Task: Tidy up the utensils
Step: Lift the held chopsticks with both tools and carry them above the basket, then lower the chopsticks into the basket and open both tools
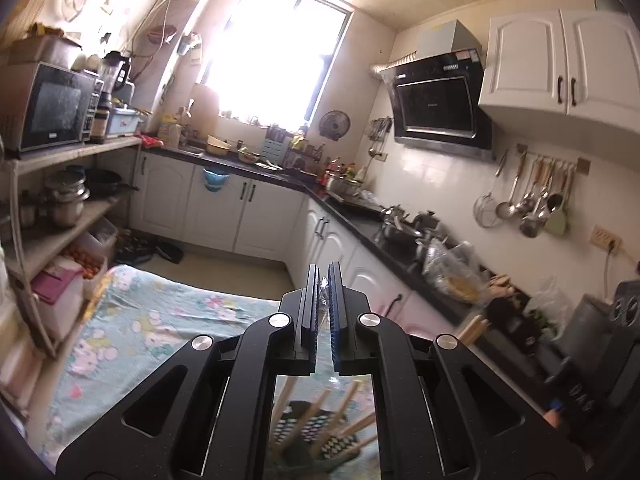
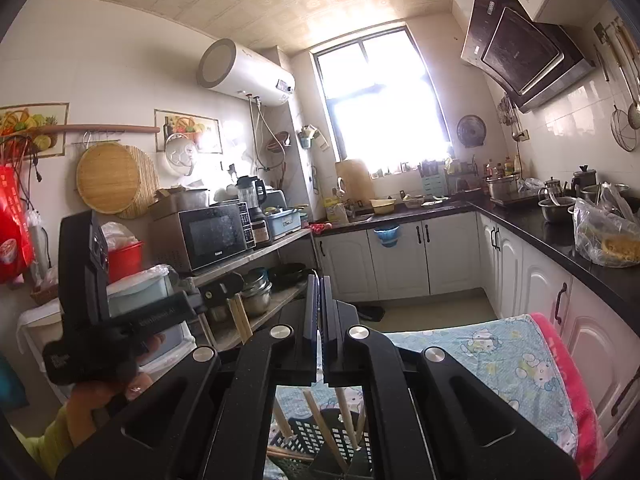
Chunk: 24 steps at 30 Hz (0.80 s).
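Observation:
A dark perforated basket (image 1: 304, 428) (image 2: 316, 440) stands on the flowered tablecloth (image 1: 160, 320) below both grippers, with several wooden chopsticks upright in it. My left gripper (image 1: 324, 272) is raised above the table with its jaws shut. From the right wrist view it (image 2: 224, 292) has a pair of wooden chopsticks (image 2: 242, 320) hanging from its tip. My right gripper (image 2: 319, 280) is shut too. In the left wrist view it (image 1: 504, 316) is blurred at the right, with wooden chopsticks (image 1: 474, 326) sticking out at its tip.
A black counter (image 1: 360, 220) crowded with pots and bags runs along the right wall, over white cabinets (image 2: 400, 256). Shelves with a microwave (image 2: 216, 236) stand at the left. A pink towel (image 2: 568, 380) lies on the table's right edge. A hand (image 2: 100, 396) holds the left gripper.

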### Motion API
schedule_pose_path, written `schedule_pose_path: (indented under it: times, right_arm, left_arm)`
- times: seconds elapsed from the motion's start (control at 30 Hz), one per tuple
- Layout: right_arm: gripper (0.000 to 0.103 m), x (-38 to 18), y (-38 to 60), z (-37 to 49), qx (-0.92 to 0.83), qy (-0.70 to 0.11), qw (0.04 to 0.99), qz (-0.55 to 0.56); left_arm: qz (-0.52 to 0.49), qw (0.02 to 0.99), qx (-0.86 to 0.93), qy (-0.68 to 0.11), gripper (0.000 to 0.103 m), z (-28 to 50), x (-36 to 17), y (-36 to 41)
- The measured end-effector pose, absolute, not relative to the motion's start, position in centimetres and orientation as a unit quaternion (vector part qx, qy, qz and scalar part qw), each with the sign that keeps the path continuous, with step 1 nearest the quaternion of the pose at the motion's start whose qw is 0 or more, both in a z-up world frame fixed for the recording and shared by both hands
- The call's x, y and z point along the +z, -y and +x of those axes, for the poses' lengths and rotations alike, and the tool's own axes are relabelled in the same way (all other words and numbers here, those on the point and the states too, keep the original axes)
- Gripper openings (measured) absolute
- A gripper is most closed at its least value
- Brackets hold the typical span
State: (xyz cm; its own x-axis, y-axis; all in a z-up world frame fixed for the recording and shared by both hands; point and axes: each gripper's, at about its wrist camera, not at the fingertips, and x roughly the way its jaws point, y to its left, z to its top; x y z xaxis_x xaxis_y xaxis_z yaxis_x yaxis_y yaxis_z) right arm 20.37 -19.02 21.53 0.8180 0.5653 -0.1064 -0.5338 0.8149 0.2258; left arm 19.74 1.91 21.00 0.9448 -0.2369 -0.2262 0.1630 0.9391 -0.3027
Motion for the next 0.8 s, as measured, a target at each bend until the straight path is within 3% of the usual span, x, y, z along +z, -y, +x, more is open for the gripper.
schedule_pose_path:
  times: [0.8]
  right_arm:
    - [0.002,15.4,17.9,24.6,0.273,-0.161,0.942,0.109]
  left_arm:
    - [-0.095,0.975,-0.075,-0.184,0.002,23.5,15.1,-1.0]
